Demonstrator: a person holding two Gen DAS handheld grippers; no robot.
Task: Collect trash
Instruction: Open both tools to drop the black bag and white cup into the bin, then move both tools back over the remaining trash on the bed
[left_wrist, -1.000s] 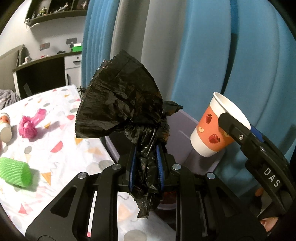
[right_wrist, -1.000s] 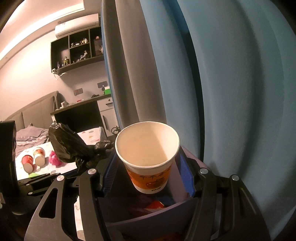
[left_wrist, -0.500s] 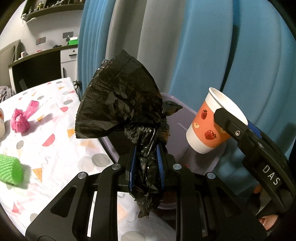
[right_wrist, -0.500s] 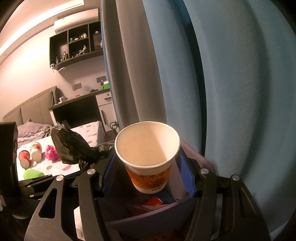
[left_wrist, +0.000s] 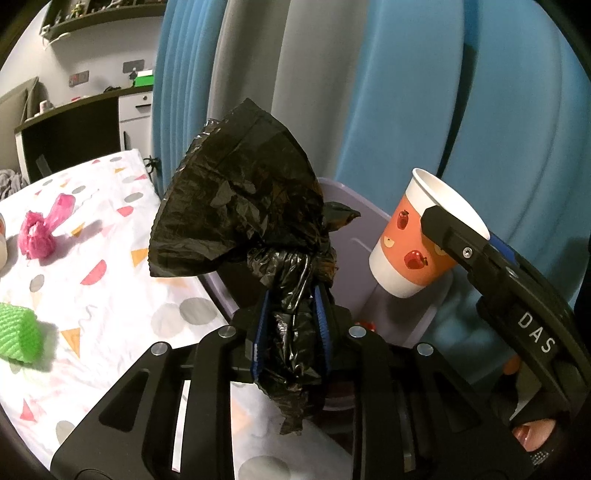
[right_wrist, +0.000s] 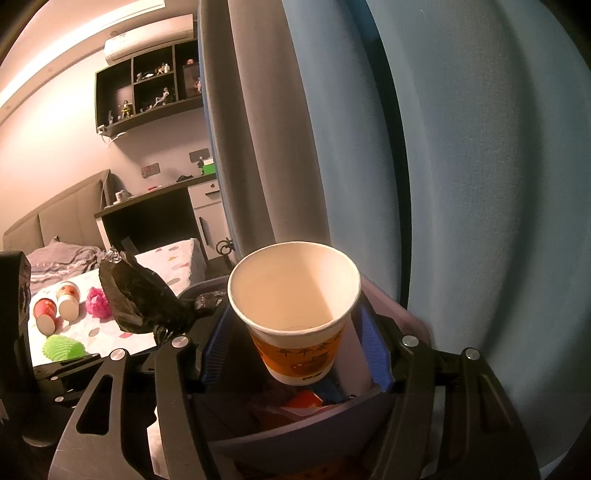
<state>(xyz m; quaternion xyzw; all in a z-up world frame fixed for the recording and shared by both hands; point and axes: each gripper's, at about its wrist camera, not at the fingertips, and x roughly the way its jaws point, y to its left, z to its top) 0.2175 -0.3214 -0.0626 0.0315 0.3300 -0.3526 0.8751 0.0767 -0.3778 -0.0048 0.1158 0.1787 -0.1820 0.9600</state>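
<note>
Blue and grey curtains (right_wrist: 443, 184) hang behind everything. Below them lies a white tablecloth with coloured shapes (left_wrist: 92, 295), and at its edge stands a lavender plastic bin (left_wrist: 424, 314) with red scraps inside. Over the bin's rim the left gripper (left_wrist: 291, 332) has a crumpled black plastic bag (left_wrist: 236, 210) between its blue pads, its jaws just opening while the bag still sits pinched there. The right gripper (right_wrist: 295, 350) holds an orange apple-print paper cup (right_wrist: 295, 317) upright above the bin, clamped on its sides. On the cloth lie a green foam net (left_wrist: 18, 332), a pink bag knot (left_wrist: 40, 229) and two more cups (right_wrist: 55, 304).
</note>
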